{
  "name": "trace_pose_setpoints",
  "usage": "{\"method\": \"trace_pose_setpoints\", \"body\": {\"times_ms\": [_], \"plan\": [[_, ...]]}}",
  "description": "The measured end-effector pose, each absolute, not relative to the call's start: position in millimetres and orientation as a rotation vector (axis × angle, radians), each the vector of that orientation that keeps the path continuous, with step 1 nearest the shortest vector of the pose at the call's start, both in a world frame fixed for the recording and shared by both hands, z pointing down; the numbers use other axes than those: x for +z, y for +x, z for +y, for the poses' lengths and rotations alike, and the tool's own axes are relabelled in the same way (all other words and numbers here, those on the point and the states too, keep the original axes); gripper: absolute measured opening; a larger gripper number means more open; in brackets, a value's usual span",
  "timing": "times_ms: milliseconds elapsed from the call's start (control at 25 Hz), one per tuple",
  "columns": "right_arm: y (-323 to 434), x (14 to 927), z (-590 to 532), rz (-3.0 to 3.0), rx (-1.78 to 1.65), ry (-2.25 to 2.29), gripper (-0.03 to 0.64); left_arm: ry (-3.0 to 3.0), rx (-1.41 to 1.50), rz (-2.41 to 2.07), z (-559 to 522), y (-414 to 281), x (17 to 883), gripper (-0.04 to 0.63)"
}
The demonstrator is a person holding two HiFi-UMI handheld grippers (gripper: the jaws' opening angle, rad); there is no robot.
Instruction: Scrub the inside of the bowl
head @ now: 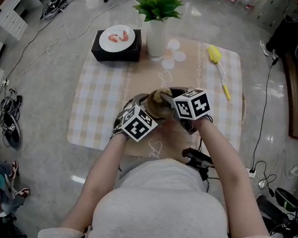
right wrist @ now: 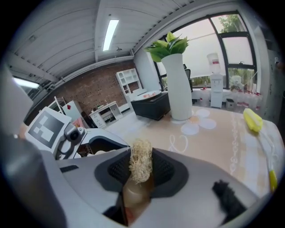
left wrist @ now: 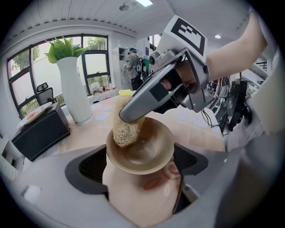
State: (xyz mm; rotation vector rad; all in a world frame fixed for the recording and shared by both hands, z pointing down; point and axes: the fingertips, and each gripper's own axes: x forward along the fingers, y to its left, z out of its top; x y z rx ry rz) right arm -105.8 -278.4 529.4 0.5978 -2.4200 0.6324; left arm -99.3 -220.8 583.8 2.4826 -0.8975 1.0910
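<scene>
A tan bowl (left wrist: 147, 149) sits tilted between the jaws of my left gripper (left wrist: 140, 162), which is shut on its sides. My right gripper (right wrist: 140, 171) is shut on a pale loofah scrubber (right wrist: 140, 165). The scrubber (left wrist: 124, 128) presses against the bowl's inner wall on its left side, with the right gripper's grey jaws coming down on it from the upper right. In the head view both grippers meet over the middle of the table, left gripper (head: 141, 117), right gripper (head: 177, 107), and the bowl (head: 152, 106) is mostly hidden between them.
A checked cloth covers the table (head: 97, 114). At its far side stand a white vase with a green plant (head: 156, 34) and a black box with a white plate (head: 117, 42). A yellow long-handled brush (head: 218, 62) lies at the far right. Cables run across the floor.
</scene>
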Motion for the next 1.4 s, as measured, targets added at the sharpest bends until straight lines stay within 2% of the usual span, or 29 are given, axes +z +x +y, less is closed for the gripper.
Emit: {"method": "trace_pose_setpoints", "body": {"times_ms": [760, 1400], "plan": [[-63, 527, -243, -2.365, 0.597, 0.546, 0.107, 2.481, 1.08, -0.898, -221, -100, 585, 0.482], [-119, 518, -218, -2.462, 0.713, 0.415, 0.107, 2.481, 1.085, -0.909, -221, -100, 585, 0.482]]}}
